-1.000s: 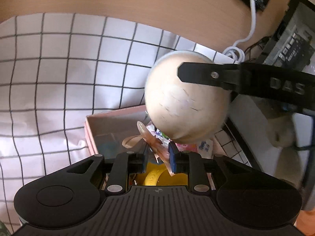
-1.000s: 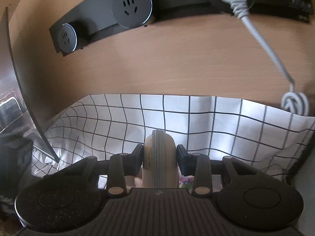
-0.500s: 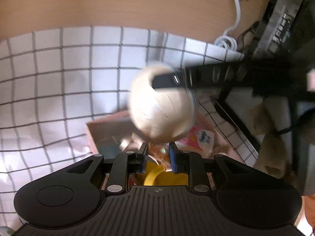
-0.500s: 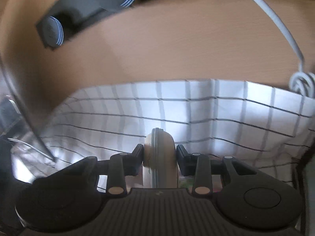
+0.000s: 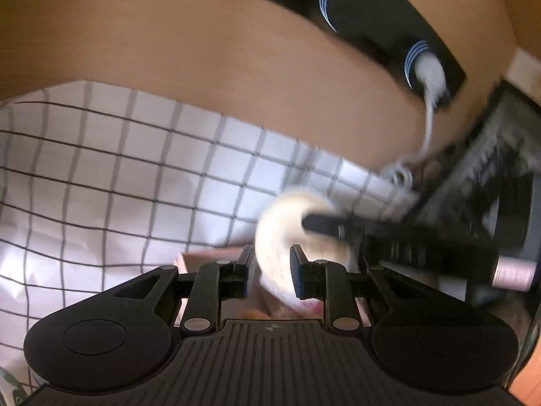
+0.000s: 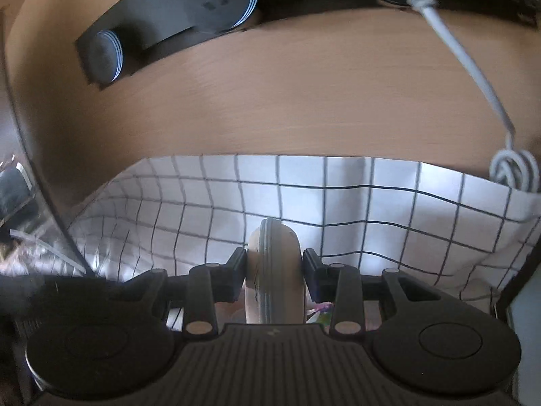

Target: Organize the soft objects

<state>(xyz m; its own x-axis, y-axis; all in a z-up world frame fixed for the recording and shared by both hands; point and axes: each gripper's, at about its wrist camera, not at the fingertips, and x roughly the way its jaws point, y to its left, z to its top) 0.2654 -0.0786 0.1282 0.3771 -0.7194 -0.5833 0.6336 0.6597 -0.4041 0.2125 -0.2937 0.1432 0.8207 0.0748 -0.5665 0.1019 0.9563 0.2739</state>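
Your right gripper [image 6: 274, 270] pinches the cream disc [image 6: 274, 270] edge-on above the pink box [image 5: 203, 258], probably for stowing; left gripper [image 5: 269, 275] jaws narrow, apparently empty.

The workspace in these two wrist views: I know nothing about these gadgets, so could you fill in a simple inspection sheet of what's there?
Surface: wooden desk, its near part covered by a white checked cloth.
Job's things: cream round cushion; pink box on the cloth.
Clutter: colourful bits below the cushion, too blurred to name.
Grippers: right hand-held gripper is clamped on the cushion. It is unclear whether the left hand-held gripper holds anything, because the view is blurred.
Cables: white cable runs down to a coil at the cloth's edge.
Surroundings: black power strip at the back of the desk; dark equipment to one side, blurred.
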